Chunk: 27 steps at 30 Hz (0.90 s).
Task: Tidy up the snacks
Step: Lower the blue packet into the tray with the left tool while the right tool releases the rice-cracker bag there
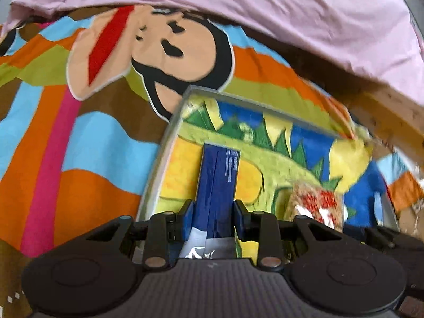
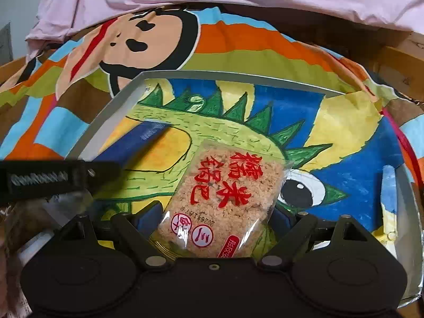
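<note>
The left gripper (image 1: 213, 218) is clamped on a long dark-blue snack packet (image 1: 217, 182), its blue pads pressing both sides, the packet pointing forward over a shallow grey-rimmed tray (image 2: 185, 73). The tray's floor is lined with a bright dinosaur drawing in green, yellow and blue. The right gripper (image 2: 214, 221) has its jaws spread wide around a clear plastic packet of tan rice crackers with red lettering (image 2: 225, 193), which it grips at the near end; the packet extends over the tray (near its middle, above the dinosaur's body). In the right wrist view the blue packet (image 2: 137, 143) shows just left of the cracker packet. The tray sits on a multicoloured striped cloth with a cartoon monkey face (image 1: 79, 143), and a pale pink sheet (image 1: 291, 13) lies bunched beyond it.
</note>
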{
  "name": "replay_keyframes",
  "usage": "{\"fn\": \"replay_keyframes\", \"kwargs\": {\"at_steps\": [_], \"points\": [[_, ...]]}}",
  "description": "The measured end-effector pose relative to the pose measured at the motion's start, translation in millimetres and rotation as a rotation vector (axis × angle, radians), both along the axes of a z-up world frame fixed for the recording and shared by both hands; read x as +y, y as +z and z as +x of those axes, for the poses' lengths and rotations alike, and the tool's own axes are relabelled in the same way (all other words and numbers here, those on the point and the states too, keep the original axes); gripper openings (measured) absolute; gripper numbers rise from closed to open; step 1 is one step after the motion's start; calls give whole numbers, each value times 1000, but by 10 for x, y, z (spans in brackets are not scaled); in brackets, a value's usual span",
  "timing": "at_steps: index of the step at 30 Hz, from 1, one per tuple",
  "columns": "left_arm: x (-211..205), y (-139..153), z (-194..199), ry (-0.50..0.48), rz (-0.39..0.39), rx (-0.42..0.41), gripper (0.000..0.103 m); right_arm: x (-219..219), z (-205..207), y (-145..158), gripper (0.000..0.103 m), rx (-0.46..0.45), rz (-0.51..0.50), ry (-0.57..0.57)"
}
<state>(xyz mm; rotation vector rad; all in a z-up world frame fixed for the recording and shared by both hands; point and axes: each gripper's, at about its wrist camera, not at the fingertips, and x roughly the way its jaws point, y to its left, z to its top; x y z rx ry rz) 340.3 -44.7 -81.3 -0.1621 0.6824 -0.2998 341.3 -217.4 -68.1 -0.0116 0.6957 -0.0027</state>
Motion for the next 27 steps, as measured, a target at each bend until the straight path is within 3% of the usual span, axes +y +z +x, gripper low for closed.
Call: {"fn": "replay_keyframes", "kwargs": {"at_steps": [5, 11, 22, 27], "points": [[-101, -25, -42, -21, 75, 22, 34, 10, -49, -16, 86, 8, -6, 47], [-126, -42, -90, -19, 111, 72, 34, 92, -115, -14, 85, 51, -30, 130], [-88, 82, -202, -19, 103, 167, 34, -29, -227, 70, 84, 142, 62, 174], [-98, 78, -148, -16, 84, 167, 35, -53, -255, 59, 84, 110, 66, 168]]}}
